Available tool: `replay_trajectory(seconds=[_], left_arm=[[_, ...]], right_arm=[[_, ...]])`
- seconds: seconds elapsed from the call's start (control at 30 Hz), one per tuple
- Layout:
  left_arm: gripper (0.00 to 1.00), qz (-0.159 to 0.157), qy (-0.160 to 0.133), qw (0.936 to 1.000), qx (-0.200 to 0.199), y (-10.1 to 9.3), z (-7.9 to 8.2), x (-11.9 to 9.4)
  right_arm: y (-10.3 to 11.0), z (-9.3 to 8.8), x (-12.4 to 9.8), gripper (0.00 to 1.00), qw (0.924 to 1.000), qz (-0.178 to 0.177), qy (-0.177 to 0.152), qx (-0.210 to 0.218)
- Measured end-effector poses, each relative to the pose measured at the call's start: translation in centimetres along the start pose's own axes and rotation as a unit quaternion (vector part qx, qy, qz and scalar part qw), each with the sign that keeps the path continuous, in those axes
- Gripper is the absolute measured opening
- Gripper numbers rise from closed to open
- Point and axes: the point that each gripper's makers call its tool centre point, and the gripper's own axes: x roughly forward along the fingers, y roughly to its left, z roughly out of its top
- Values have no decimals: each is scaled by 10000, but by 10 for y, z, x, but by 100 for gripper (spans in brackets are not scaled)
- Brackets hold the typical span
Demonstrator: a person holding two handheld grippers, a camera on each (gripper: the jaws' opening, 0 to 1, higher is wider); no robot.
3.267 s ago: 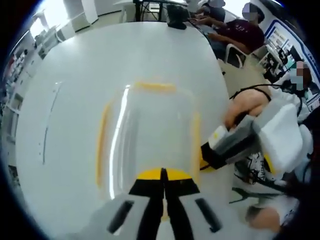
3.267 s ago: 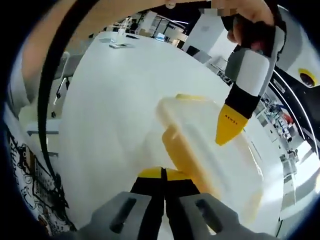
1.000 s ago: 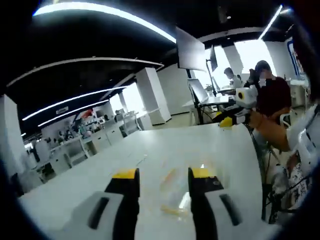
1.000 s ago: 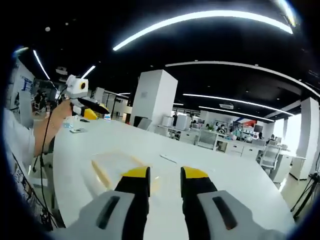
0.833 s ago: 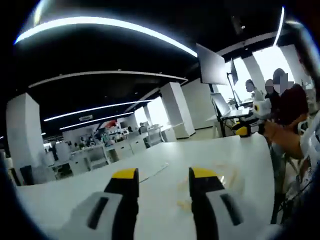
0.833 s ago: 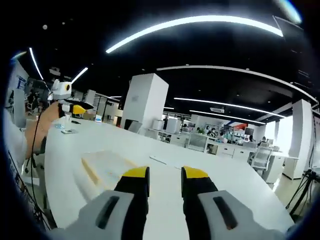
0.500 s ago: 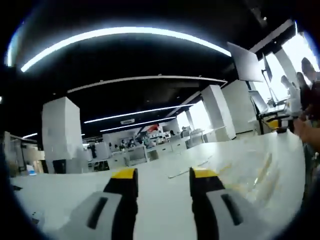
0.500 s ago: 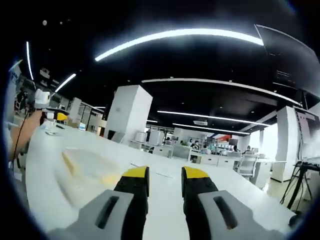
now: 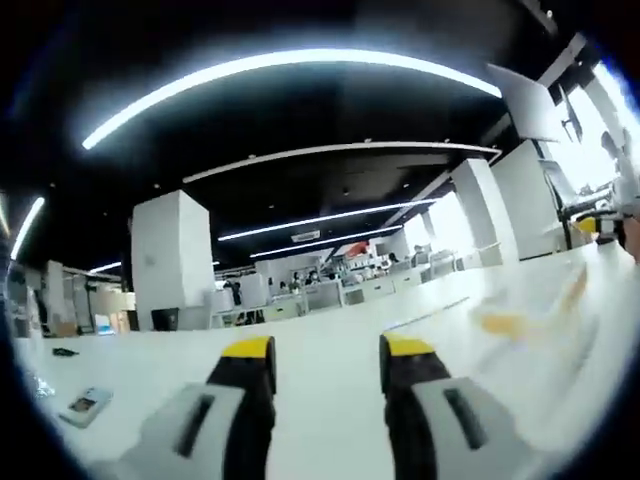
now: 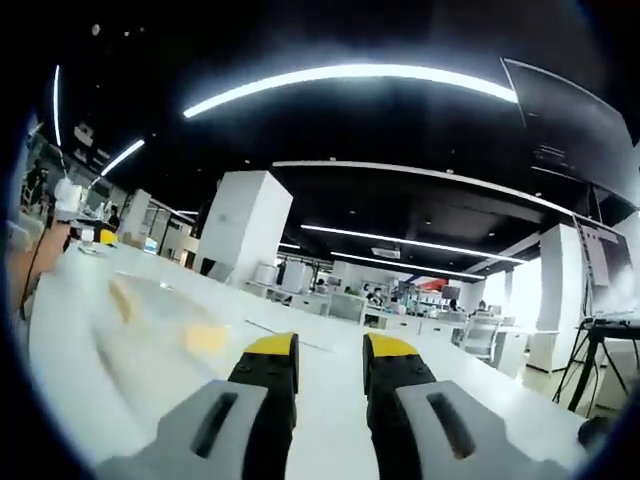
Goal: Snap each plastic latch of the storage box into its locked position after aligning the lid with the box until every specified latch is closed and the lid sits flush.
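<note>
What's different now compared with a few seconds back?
Both grippers have lifted off the storage box and swung level, the left gripper and right gripper now open with nothing between their fingers; earlier both were shut above the lid. The box stays on the white table.

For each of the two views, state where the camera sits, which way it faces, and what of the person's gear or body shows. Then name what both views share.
Left gripper view: rides on the left hand-held gripper, jaws open, looking level across the white table; storage box blurred at right.
Right gripper view: rides on the right hand-held gripper, jaws open, facing across the table; storage box blurred at left, a hand at the left edge.
Shared: table, box, office ceiling lights.
</note>
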Motion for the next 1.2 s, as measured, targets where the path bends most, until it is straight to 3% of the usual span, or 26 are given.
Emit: replay_trajectory(seconds=[0.2, 0.43, 1.2], left_arm=[[40, 94, -71, 9998, -135, 10, -2, -6], [41, -9, -121, 9995, -284, 3, -1, -7], [43, 4, -55, 9995, -314, 1, -3, -6]], right_arm=[[3, -2, -3, 25, 9998, -5, 69, -170], [5, -7, -2, 25, 9986, -17, 226, -477], [7, -12, -1, 25, 9978, 98, 356, -547]])
